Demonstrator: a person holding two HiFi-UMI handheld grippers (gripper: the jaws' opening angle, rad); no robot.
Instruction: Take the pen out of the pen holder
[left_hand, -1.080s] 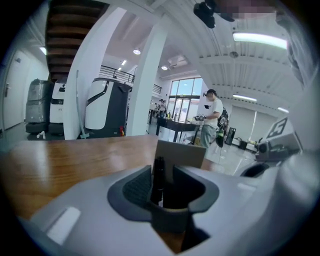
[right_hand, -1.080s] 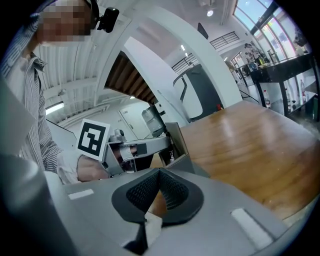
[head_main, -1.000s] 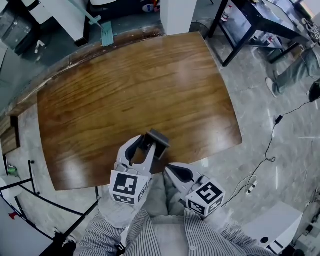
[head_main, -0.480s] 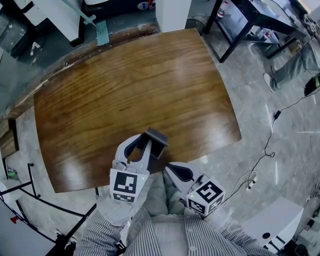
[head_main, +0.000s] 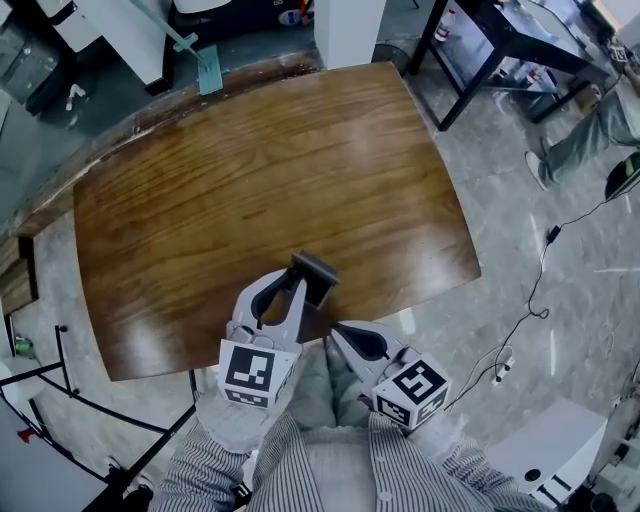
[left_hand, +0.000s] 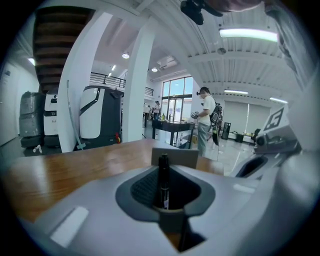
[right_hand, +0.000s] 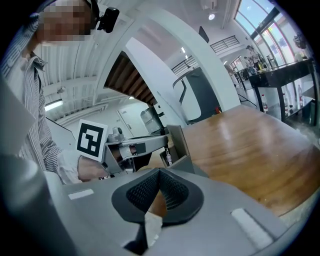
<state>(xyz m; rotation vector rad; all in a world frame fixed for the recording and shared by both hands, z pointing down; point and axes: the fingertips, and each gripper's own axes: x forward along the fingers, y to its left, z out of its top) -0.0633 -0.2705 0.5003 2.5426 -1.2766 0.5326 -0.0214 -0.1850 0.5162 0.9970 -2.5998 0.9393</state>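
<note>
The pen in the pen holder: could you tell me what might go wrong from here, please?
1. The left hand-held gripper is closing its jaws around the upright pen. An off-centre grip could tilt it or let it slip.
2. Nothing steadies the pen holder. The right hand-held gripper sits shut and apart, so the holder might lift or tip with the pen.
3. The holder stands near the table's front edge, so a nudge could push it off.

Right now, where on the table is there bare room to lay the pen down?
Nearly all the wooden table is bare: everything beyond, left and right of the pen holder. Only the near edge is crowded: the left tool, closing around the pen, and the right tool sit by the holder.
</note>
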